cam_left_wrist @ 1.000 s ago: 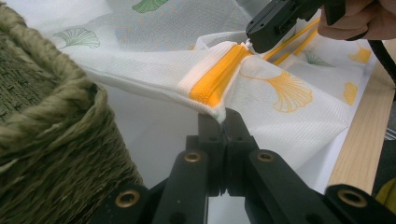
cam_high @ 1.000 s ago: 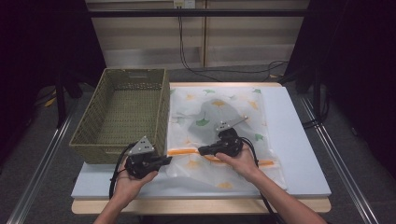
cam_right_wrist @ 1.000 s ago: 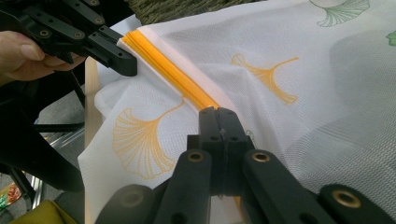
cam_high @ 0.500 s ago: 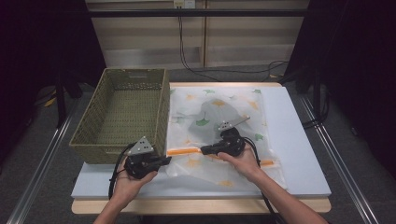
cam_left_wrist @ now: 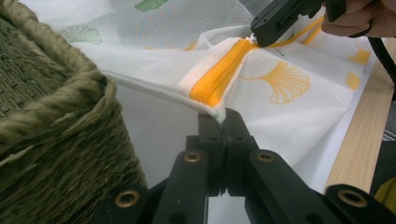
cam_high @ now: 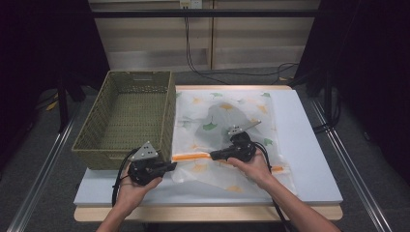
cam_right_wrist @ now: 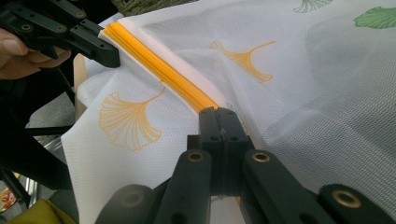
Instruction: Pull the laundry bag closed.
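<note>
Left gripper point(cam_left_wrist: 223, 116) is clamping the mesh bag point(cam_high: 227, 121) corner at the orange zipper point(cam_left_wrist: 219, 79) end; right gripper point(cam_right_wrist: 219, 112) is pinching, probably the slider, farther along. Zipper axis is running straight between them, beside the basket point(cam_high: 126, 116).

Dim room, grey floor point(cam_high: 43, 145), cabinet point(cam_high: 212, 38) behind

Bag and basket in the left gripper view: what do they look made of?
The bag looks like fine white mesh fabric, matte, with a visible grid weave, printed leaves and an orange zipper. The basket seems woven from twisted olive-green cord or rope, rough and dull; fibre type unclear.
</note>
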`<state>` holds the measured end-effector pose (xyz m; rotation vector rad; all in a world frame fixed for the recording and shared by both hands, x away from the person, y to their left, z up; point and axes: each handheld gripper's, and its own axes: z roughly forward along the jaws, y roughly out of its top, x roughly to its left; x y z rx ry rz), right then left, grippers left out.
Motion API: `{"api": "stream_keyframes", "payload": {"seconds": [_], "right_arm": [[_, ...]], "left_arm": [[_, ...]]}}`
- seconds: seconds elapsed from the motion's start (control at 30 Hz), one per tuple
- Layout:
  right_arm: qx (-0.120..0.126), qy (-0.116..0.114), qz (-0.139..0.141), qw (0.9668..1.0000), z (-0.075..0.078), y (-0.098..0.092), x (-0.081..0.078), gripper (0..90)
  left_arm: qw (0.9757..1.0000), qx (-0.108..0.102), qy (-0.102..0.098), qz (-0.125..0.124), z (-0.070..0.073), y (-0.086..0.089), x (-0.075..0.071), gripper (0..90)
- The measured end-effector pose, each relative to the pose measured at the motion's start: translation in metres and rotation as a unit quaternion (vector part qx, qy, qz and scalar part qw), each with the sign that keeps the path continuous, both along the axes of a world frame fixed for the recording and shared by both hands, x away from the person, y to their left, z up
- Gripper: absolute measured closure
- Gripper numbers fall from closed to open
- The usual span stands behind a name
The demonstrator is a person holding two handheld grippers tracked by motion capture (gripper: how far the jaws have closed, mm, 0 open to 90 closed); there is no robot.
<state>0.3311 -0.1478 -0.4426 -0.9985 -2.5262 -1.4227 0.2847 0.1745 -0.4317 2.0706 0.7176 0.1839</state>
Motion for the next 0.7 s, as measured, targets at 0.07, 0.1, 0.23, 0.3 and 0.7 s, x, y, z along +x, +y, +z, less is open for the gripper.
{"api": "stream_keyframes", "payload": {"seconds": [0.07,0.1,0.23,0.3,0.7], "right_arm": [[0.000,-0.001,-0.001,1.0000,0.000,0.000,0.000,90.0],[0.000,-0.002,-0.001,1.0000,0.000,-0.001,0.000,90.0],[0.000,-0.002,-0.006,1.0000,0.001,-0.003,-0.001,90.0],[0.004,-0.001,-0.008,1.0000,0.001,-0.005,-0.002,90.0],[0.000,-0.006,-0.017,0.9998,0.000,-0.010,-0.008,90.0]], "left_arm": [[1.0000,-0.001,0.000,0.000,0.000,0.000,0.000,88.4],[1.0000,-0.002,0.000,-0.001,0.000,0.000,0.000,88.4],[1.0000,0.002,-0.002,0.003,0.001,0.001,0.000,88.4],[1.0000,-0.005,0.001,0.000,0.000,0.001,0.001,88.4],[1.0000,-0.004,0.001,0.000,0.001,0.001,0.002,88.3]]}}
